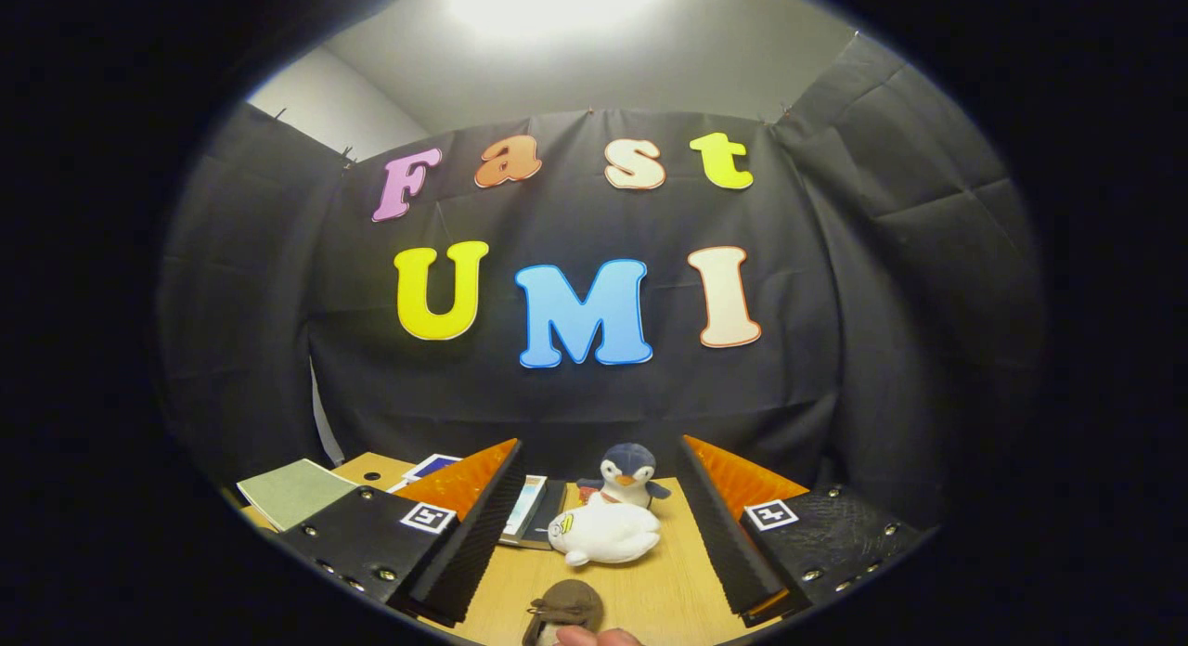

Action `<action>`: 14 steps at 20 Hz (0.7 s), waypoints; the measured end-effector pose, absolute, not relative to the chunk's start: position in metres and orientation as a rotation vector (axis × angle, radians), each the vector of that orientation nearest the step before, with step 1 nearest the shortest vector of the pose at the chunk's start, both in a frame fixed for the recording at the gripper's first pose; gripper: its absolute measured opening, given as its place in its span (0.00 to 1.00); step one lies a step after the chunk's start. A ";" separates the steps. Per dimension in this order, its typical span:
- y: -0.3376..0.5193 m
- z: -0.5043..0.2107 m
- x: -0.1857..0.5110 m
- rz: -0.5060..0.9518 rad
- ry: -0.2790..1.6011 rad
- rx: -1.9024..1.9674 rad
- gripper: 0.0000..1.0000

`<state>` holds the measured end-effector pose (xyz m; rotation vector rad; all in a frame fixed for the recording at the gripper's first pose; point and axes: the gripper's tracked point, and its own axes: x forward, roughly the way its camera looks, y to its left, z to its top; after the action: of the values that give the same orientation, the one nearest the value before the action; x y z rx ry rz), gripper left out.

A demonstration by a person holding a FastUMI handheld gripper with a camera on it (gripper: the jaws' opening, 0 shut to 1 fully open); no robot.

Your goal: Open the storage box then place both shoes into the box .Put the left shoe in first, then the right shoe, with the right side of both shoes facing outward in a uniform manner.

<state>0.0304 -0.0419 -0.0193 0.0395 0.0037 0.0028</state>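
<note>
Nearest of all, between the parted fingers of the gripper (594, 544), sits a small brown plush toy (566, 607), partly cut off, with what looks like a fingertip (594, 637) of a person just beside it. The jaws stand wide apart and have hold of nothing. A little further out on the wooden table (668, 590), just ahead of the fingers, lies a white plush toy (603, 533) on its side, and right behind it a penguin toy (626, 476) stands upright. To the left, partly hidden behind the left finger, lie some books (529, 511), a green notebook (292, 491) and a blue-and-white card (432, 465). I cannot make out the storage box or either shoe from here, so which way they lie from the jaws, and how their long axes run, cannot be told. My guess is that the gripper points too high and must tip down or turn to find the box before anything is opened.
</note>
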 end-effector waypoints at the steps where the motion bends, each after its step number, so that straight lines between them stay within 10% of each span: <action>1: -0.044 -0.019 0.032 0.002 0.006 0.038 0.97; 14: -0.020 -0.018 0.056 0.074 -0.001 0.077 0.98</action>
<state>0.0559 -0.0199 -0.0176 0.0770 -0.0009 0.0740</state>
